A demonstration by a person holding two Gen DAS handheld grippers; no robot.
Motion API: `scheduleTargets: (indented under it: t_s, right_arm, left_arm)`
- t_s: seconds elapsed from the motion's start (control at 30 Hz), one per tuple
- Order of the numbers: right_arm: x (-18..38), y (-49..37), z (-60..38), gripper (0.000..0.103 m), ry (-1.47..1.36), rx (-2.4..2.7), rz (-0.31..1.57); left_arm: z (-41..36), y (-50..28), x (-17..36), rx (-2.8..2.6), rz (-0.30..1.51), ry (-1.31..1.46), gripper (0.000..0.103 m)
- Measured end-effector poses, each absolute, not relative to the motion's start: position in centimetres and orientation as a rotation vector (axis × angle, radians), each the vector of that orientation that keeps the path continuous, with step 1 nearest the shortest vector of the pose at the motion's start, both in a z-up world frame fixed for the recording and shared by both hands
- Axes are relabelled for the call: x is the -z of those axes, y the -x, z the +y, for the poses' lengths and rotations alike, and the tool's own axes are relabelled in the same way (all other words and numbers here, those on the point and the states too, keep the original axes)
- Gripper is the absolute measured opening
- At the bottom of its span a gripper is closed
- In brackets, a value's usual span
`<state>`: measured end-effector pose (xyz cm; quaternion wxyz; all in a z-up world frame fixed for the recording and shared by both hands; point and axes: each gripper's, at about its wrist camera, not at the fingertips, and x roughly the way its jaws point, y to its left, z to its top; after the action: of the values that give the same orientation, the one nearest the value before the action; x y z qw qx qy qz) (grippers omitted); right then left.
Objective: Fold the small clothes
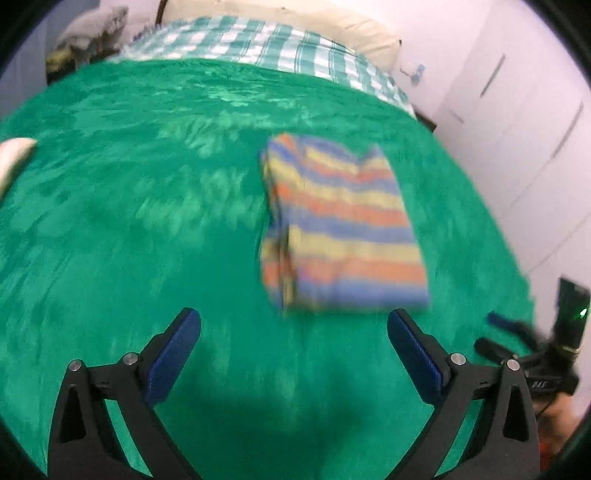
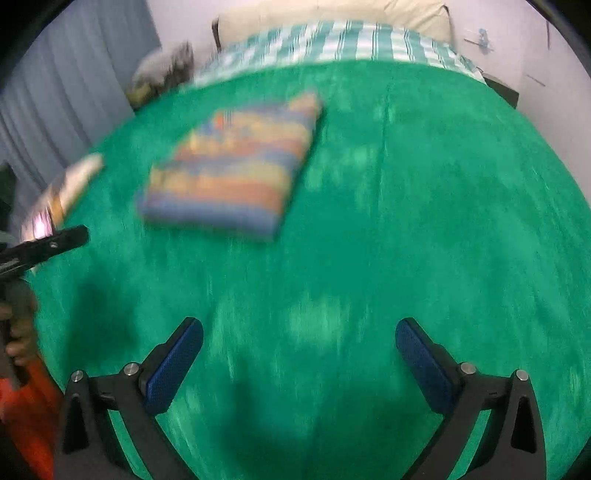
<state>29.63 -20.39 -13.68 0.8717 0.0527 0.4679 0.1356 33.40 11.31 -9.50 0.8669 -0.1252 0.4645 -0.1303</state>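
the folded striped garment (image 1: 341, 225) lies flat on the green blanket (image 1: 147, 221) of the bed. left tongs (image 1: 293, 323) gape wide and empty, the garment at one o'clock. right tongs (image 2: 299, 332) also gape wide, holding nothing, the garment at eleven o'clock.

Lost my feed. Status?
Left gripper open, empty. Right gripper open, empty. Striped garment folded on green blanket. Nothing in the way.

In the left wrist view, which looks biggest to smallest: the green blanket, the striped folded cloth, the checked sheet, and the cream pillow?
1. Green blanket, filling most of the view.
2. Striped folded cloth.
3. Checked sheet.
4. Cream pillow.

The sheet and pillow lie farther off and are partly hidden, so their ranks are unsure.
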Motion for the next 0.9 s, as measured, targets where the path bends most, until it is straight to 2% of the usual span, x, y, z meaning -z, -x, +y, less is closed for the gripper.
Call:
scheduleTargets:
  t_s: [0.1,0.23,0.37,0.4,0.43,0.47,0.5,0.63,0.9]
  right_arm:
    - [13.3,-36.0,-21.3,0.102,-0.303,-0.361,0.95]
    - [14.9,-43.5,-20.6,0.102,-0.428,-0.42,0.966]
    - [18.8,-49.1,-20.1,0.093,-0.59,-0.453,1.042]
    - [19.2,-49.8,-19.9,0.084,-0.61,-0.456,1.021]
    - [19.4,-50.3,-19.4,0.074,-0.62,-0.477,0.994]
    - [19.7,-50.8,-18.4,0.045,-0.624,-0.508,1.004]
    - [20.0,-51.0,-17.5,0.029,-0.597,-0.506,1.042]
    - [17.7,-50.1,-13.3,0.024,-0.251,-0.425,1.018]
    - [6.2,-45.6,-13.4,0.023,-0.217,-0.488,0.77]
  left_arm:
    - [11.5,-40.6,11.8,0.26,1.047,0.267,0.101]
    - [10.9,-46.0,15.4,0.251,1.136,0.275,0.1]
    - [9.9,-47.4,16.3,0.326,1.135,0.302,0.098]
    - [9.5,-47.6,16.5,0.334,1.136,0.286,0.081]
    - [9.1,-47.8,16.8,0.343,1.138,0.262,0.043]
    - [9.0,-47.9,17.0,0.368,1.146,0.276,0.024]
    - [9.0,-48.0,17.3,0.371,1.158,0.312,0.019]
    - [8.2,-46.7,15.2,0.339,1.086,0.265,0.015]
    - [9.0,-41.8,4.1,0.405,0.874,0.255,0.015]
